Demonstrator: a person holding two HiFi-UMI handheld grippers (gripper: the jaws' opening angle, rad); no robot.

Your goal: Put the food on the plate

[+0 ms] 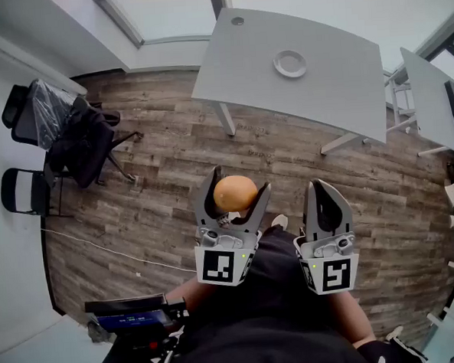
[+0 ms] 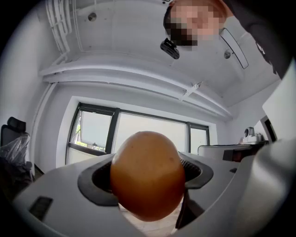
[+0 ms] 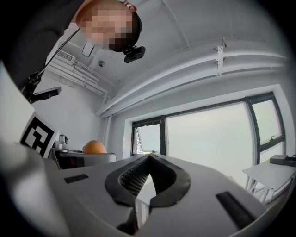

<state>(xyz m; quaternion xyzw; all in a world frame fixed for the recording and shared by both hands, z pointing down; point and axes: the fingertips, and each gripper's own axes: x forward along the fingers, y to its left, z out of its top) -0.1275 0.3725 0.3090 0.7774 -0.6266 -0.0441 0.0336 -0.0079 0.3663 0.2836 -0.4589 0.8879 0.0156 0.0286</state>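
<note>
Orange-brown and round, the food (image 1: 235, 193) is pinched between the wide-set jaws of the left gripper (image 1: 241, 185), up in the air over the wooden floor (image 1: 158, 181). The right gripper (image 1: 325, 188), just beside it, has its jaws pressed together on nothing. The white plate (image 1: 278, 65) lies well apart on the grey table (image 1: 328, 86), away from the table's edges.

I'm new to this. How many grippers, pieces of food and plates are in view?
Grippers: 2, the left gripper and the right gripper
Food: 1, a round orange food, held in the left gripper
Plates: 1, a white plate on the grey table
Total: 4
</note>
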